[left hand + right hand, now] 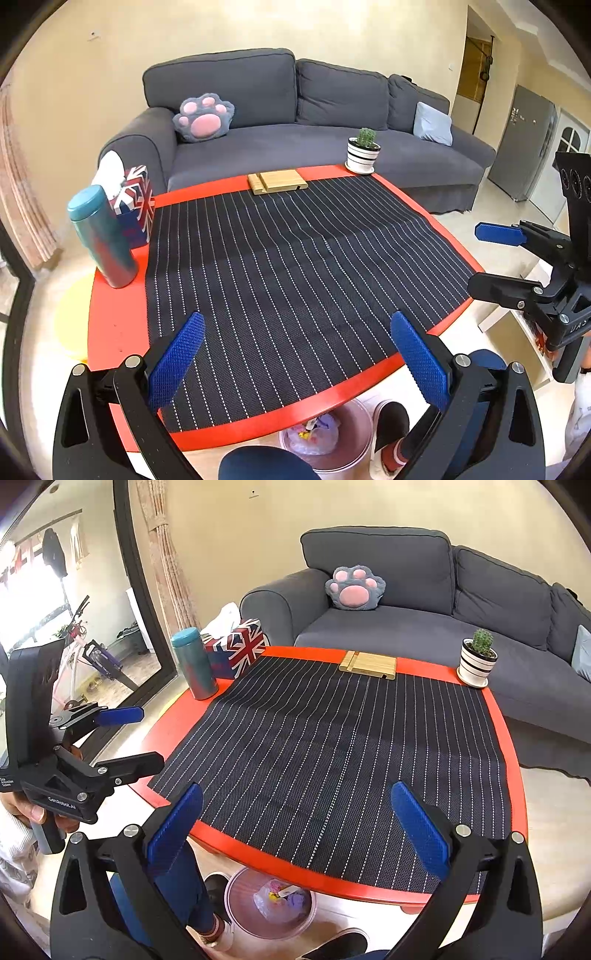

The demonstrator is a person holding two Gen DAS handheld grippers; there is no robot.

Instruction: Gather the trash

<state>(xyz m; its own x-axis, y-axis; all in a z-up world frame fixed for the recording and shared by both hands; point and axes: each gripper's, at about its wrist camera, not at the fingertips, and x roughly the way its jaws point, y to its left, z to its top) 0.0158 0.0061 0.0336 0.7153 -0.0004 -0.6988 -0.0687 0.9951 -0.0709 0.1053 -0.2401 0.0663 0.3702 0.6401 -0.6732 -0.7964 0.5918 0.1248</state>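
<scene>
Trash (281,896) sits in the bin (236,904) under the table's (110,317) 6 o'clock edge. Left gripper (295,363) and right gripper (297,830) both spread wide, empty. Mat (295,266) shows no litter; collection looks finished, so next move: check for leftovers.

Lighting even and bright; heavy fisheye distortion in both views.

Daylight is entering through the glass door (74,627) at the upper left of the right wrist view, blowing out highlights there. The table (118,325) edges are bowing noticeably. Black vignetting is cutting the corners. Focus is holding sharp centrally, softening toward the rims. Shadows are staying soft.
</scene>
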